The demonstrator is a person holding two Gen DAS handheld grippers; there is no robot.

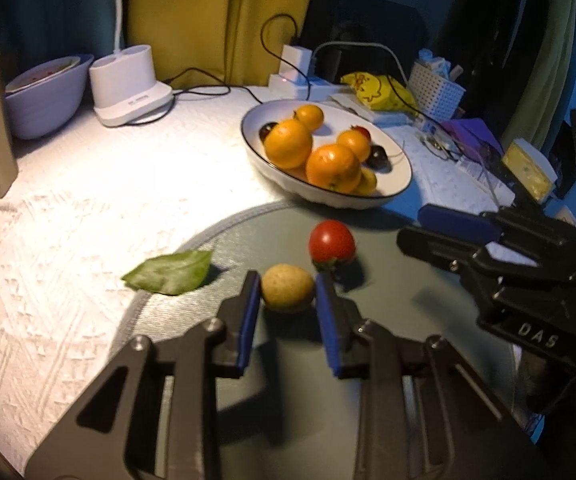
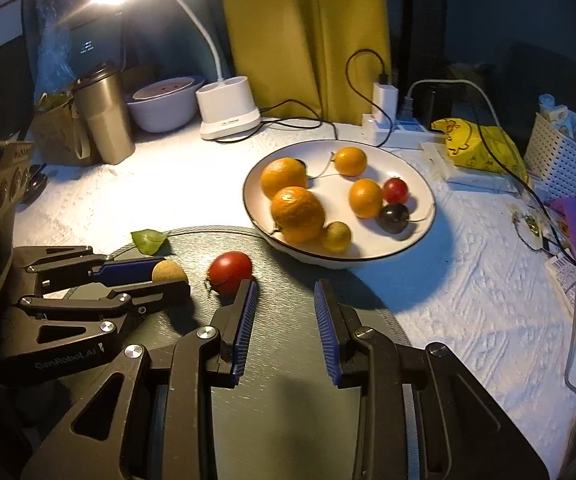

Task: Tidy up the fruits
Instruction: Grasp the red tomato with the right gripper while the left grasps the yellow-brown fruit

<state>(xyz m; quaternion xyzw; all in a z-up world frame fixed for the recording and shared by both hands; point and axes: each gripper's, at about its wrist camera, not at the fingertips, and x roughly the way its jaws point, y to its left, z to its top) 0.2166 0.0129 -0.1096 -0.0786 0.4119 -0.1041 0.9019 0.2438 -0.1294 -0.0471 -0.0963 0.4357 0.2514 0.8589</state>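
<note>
A small tan round fruit (image 1: pixel 287 288) sits on the grey round mat (image 1: pixel 388 312) between the fingers of my left gripper (image 1: pixel 288 290), whose pads touch or nearly touch it on both sides. It also shows in the right wrist view (image 2: pixel 169 271) inside the left gripper (image 2: pixel 170 276). A red tomato (image 1: pixel 331 242) lies on the mat just beyond it, also seen in the right wrist view (image 2: pixel 230 271). My right gripper (image 2: pixel 284 292) is open and empty, right of the tomato. A white plate (image 2: pixel 416 184) holds several oranges, a tomato and dark fruits.
A green leaf (image 1: pixel 170 272) lies at the mat's left edge. A white lamp base (image 2: pixel 228 110), a metal tumbler (image 2: pixel 104 120), a lilac bowl (image 2: pixel 164 108), cables, a power strip (image 2: pixel 392 130), a yellow bag (image 2: pixel 476 148) and a white basket (image 2: pixel 556 156) line the back.
</note>
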